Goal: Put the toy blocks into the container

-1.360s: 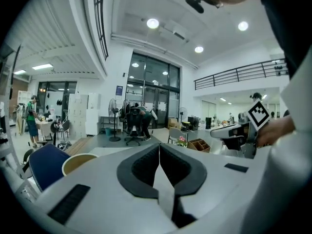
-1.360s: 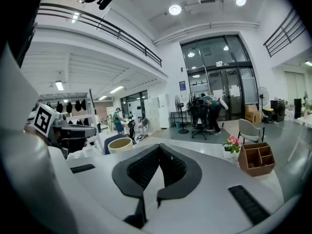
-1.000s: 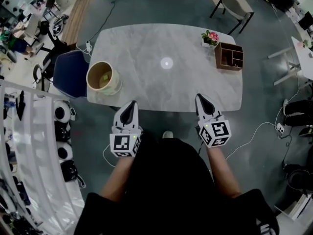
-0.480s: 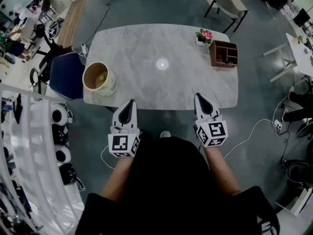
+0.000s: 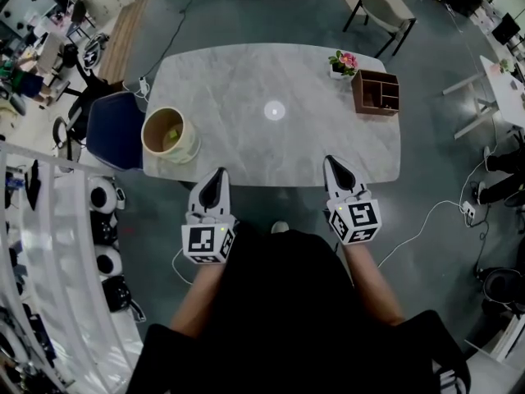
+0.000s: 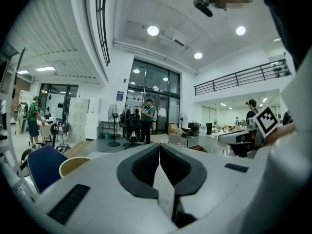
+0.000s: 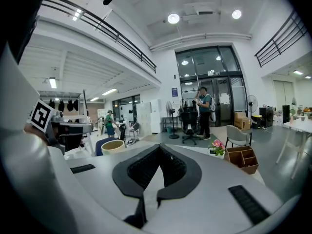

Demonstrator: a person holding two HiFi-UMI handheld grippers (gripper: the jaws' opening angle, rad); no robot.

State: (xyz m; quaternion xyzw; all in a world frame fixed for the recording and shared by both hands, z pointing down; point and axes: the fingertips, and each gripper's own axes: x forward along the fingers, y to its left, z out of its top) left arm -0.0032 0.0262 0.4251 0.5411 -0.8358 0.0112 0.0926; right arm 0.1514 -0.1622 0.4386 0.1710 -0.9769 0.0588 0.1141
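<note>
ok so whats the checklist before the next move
1. Left gripper empty: ok, fingers shut on nothing.
2. Right gripper empty: ok, shut too.
3. Fingers open for a grasp: not ok.
4. Container upright, top open: ok.
5. Blocks in view to pick: not ok, none on the table; something yellow-green lies in the container.
6. Way to the container free: ok, flowers and box stand at the far right corner.
</note>
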